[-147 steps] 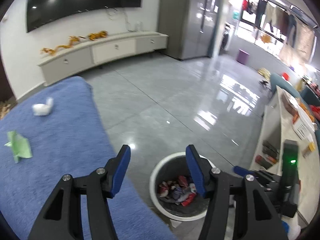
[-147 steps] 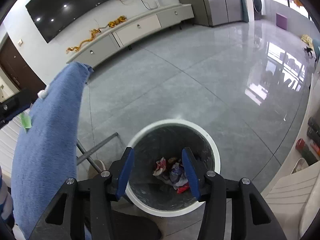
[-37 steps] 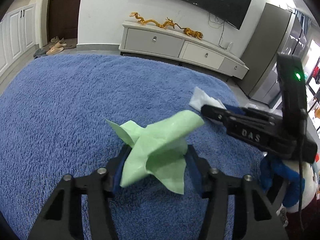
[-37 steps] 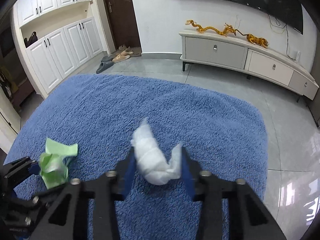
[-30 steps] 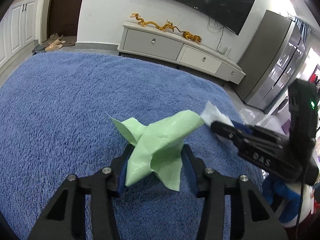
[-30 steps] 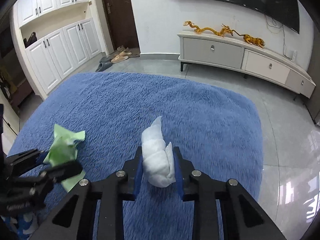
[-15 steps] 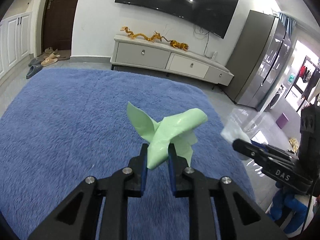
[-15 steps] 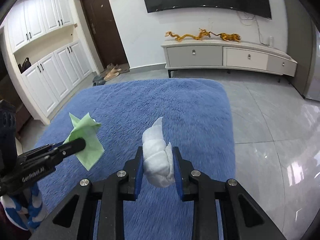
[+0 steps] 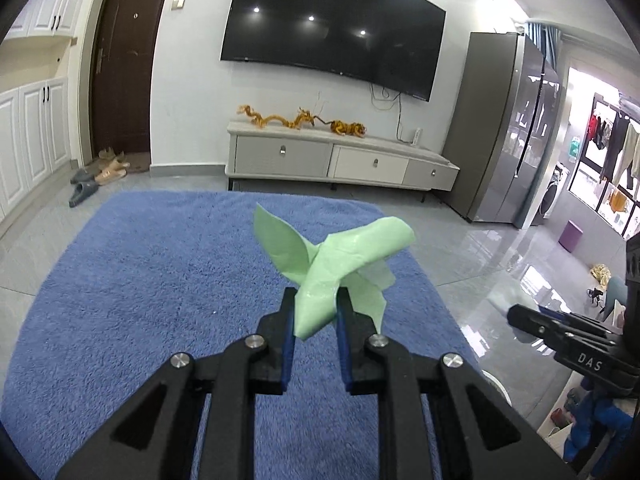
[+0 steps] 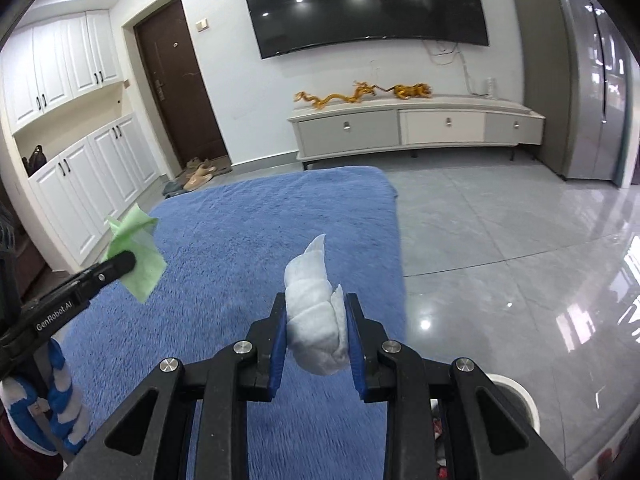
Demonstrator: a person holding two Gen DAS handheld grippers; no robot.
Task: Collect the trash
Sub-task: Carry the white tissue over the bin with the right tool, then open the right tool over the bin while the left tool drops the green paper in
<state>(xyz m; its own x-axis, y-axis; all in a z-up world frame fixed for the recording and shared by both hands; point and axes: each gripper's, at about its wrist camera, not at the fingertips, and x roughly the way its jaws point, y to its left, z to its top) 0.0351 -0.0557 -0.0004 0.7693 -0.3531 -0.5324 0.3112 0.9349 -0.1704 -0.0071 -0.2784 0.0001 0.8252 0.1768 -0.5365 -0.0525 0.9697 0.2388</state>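
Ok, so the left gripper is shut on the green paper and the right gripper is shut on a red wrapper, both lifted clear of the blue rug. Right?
Not quite. The right gripper is shut on a white tissue wad, not a red wrapper; the right wrist view shows it. The left gripper is shut on the green paper, both above the blue rug.

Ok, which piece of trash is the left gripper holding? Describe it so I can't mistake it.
Above the blue rug, look at the left gripper. Pinched between its fingers is the crumpled green paper, thin and flared, unlike the rolled white tissue in the right gripper.
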